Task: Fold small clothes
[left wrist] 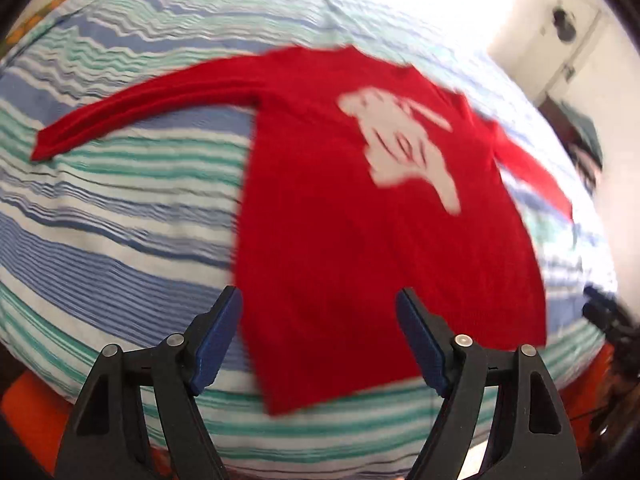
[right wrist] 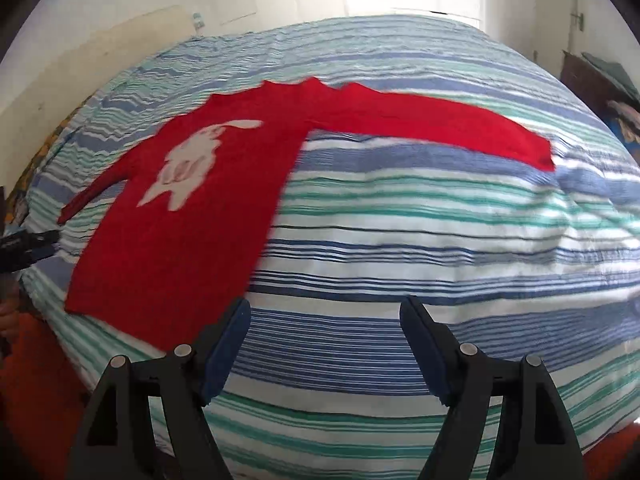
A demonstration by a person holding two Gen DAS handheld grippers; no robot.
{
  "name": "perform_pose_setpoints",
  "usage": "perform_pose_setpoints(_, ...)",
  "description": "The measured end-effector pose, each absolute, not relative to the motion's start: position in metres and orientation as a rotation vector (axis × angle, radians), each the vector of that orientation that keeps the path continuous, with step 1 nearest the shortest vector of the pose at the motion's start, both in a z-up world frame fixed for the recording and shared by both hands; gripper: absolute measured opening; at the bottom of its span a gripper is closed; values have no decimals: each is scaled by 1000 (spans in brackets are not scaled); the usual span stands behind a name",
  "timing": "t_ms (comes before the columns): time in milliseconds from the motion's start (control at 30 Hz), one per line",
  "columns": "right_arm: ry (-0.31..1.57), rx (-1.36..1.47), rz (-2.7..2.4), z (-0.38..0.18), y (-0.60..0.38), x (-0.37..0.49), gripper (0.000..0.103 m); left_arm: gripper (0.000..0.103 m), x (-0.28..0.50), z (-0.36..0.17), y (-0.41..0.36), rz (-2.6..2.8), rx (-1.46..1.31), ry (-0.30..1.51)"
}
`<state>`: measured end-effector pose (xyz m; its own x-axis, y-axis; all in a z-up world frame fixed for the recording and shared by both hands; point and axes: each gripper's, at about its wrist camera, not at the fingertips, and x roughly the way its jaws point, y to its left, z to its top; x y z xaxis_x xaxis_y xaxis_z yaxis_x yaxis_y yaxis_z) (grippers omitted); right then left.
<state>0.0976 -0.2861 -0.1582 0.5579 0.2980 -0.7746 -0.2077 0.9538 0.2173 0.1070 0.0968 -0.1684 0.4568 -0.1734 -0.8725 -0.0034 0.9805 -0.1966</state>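
A small red long-sleeved sweater [left wrist: 360, 220] with a white figure on its chest lies flat on a striped bedspread [left wrist: 120, 220], both sleeves spread out. My left gripper [left wrist: 318, 300] is open and empty, above the sweater's bottom hem, its left corner between the fingers. In the right wrist view the sweater [right wrist: 192, 220] lies to the left. My right gripper [right wrist: 324, 312] is open and empty over the bare bedspread [right wrist: 440, 240], just right of the hem's right corner. The right sleeve [right wrist: 460, 128] stretches far right. The left gripper [right wrist: 28, 244] shows at the left edge.
The bed has blue, green and white stripes and fills most of both views. White walls and a door [left wrist: 568, 40] stand behind it. Dark furniture with piled cloth [right wrist: 600, 84] stands at the far right. An orange surface [left wrist: 24, 404] lies below the bed's near edge.
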Motion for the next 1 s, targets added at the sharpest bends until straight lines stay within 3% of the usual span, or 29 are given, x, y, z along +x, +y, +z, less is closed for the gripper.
perform_pose_setpoints(100, 930, 26, 476, -149, -234, 92, 76, 66, 100, -193, 82, -119, -120, 1166)
perform_pose_setpoints(200, 956, -48, 576, -165, -194, 85, 73, 65, 81, -208, 75, -117, -35, 1199)
perform_pose_setpoints(333, 1153, -89, 561, -221, -183, 80, 67, 65, 64, -208, 66, -113, 69, 1209)
perform_pose_setpoints(567, 1198, -29, 530, -219, -202, 56, 66, 66, 35, -197, 67, -117, 59, 1219)
perform_pose_setpoints(600, 1190, -12, 522, -213, -207, 52, 66, 67, 31, -192, 69, -116, 40, 1194)
perform_pose_setpoints(733, 957, 81, 439, -173, -241, 36, 69, 93, 14, -159, 89, -6, -38, 1003)
perform_pose_setpoints(800, 872, 141, 345, -161, -263, 34, 80, 94, 14, -150, 105, 59, -105, 941)
perform_pose_setpoints(1000, 925, 437, 104, -193, -329, 48, 82, 93, 26, -161, 137, 192, -191, 953)
